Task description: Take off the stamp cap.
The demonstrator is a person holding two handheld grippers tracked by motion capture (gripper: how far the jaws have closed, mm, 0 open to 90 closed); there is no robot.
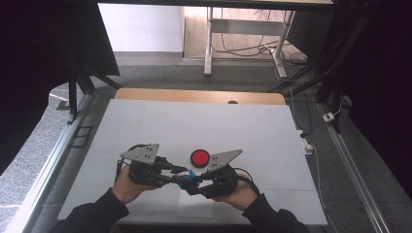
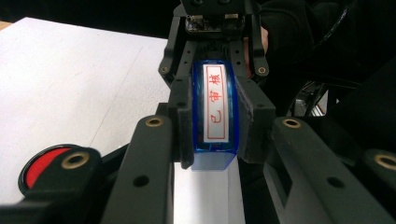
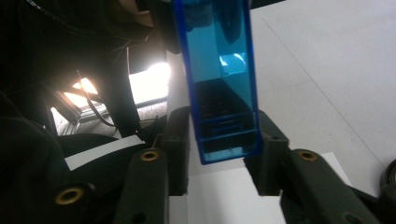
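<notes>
- The small translucent blue plastic stamp case with a white label printed in red characters (image 2: pixel 214 109) hangs above the white desk (image 1: pixel 204 121), bridged between my two grippers.
- My left gripper (image 2: pixel 212 140) is clenched on one end, pads flat on the long sides.
- My right gripper (image 3: pixel 224 154) has its jaws grasping the other end; both pads look pressed to the walls.
- I judge it light and rigid, but the smooth plastic is slick, so the flat sides are the place to hold, not the corners.
- Thin walls could crack if I squeeze hard.
- The round red ink pad in a black rim (image 1: pixel 199 157) sits just beyond on the desk.
</notes>
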